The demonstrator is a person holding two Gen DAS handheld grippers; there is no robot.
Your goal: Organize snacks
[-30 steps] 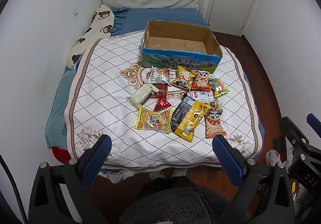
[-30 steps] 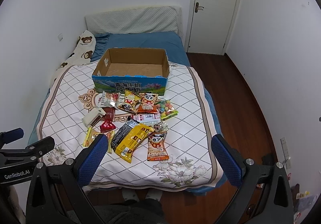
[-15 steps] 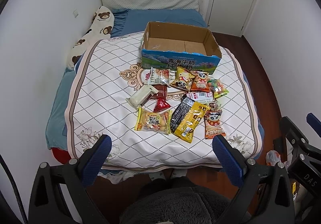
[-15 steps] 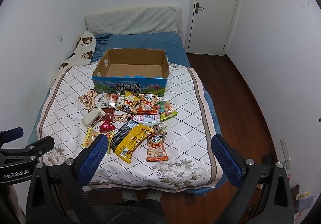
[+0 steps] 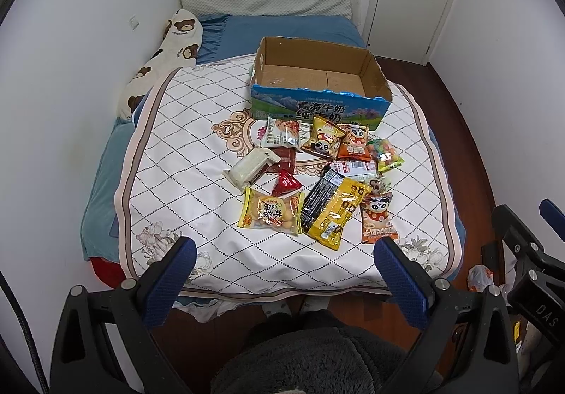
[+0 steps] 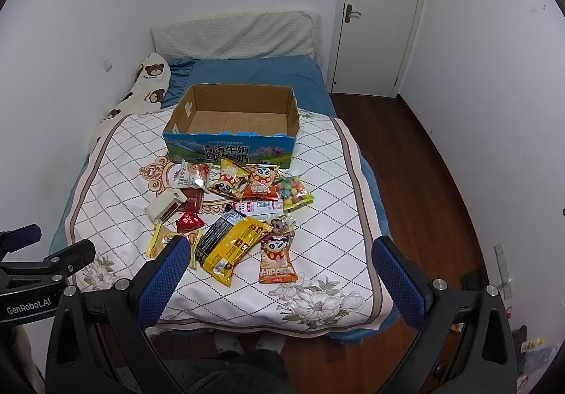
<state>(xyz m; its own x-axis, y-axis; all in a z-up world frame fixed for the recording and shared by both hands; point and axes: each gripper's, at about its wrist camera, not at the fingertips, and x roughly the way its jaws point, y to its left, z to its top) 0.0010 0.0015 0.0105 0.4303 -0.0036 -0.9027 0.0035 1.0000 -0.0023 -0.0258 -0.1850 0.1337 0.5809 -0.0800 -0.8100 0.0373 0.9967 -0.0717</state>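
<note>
two hand-held grippers hang over the foot of the bed (image 5: 106, 182), both with jaws spread wide and nothing between them: the left hand-held gripper (image 5: 282, 274) and the right hand-held gripper (image 6: 279, 274). the snacks lie ahead of both, scattered in a loose pile on the quilt, and the open cardboard box (image 5: 317, 87) sits just beyond the pile, its floor bare.

nearest the left one is the yellow biscuit bag (image 5: 270, 212), lying flat with its long axis across the view. nearest the right one is the orange panda packet (image 6: 277, 258), its long axis running away from the camera, with the big yellow bag (image 6: 229, 247) just beside it and tilted. in the right view the biscuit bag is partly hidden behind a finger.

several packets overlap in the middle, so the outer ones look easier to take first. bare quilt lies on both sides of the pile, and the box's near wall stands between the pile and its inside, so a lift over that edge seems needed.
</note>
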